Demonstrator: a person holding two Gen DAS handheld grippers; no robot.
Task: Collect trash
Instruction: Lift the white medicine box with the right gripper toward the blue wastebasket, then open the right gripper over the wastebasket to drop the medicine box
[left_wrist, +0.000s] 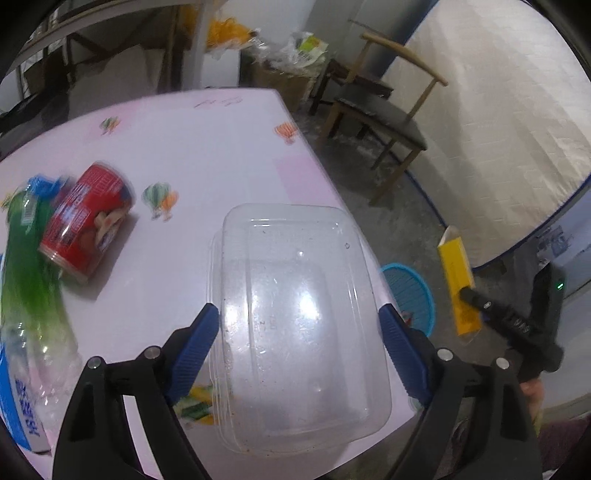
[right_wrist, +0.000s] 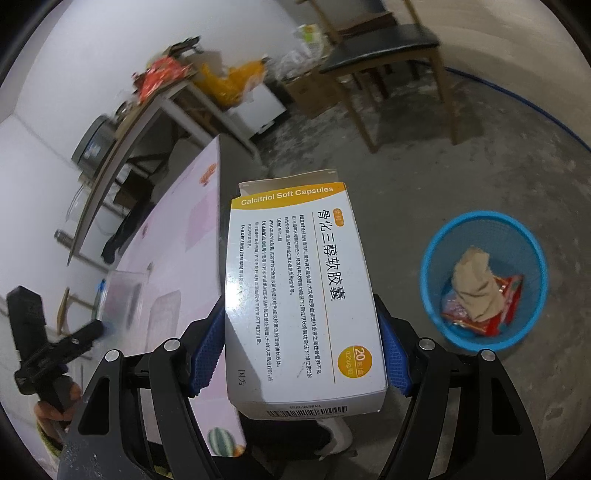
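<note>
Over the floor, the right tool (right_wrist: 301, 354) pinches the medicine box (right_wrist: 295, 291) short of the blue bin (right_wrist: 484, 236), which already holds wrappers. The left tool (left_wrist: 299, 332), spread wide, straddles a clear container (left_wrist: 295, 317); can (left_wrist: 88, 218) and bottle (left_wrist: 29, 266) wait on the desk (left_wrist: 221, 147).

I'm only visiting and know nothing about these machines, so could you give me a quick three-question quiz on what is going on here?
1. True or false: the right tongs grip a white and yellow cardboard medicine box.
2. What lies between the left tongs? A) red tin can B) clear plastic food container C) green plastic bottle
3. Fill in: the round blue mesh waste basket stands on the ____.

Key: 1 true; 2 B; 3 floor.
</note>
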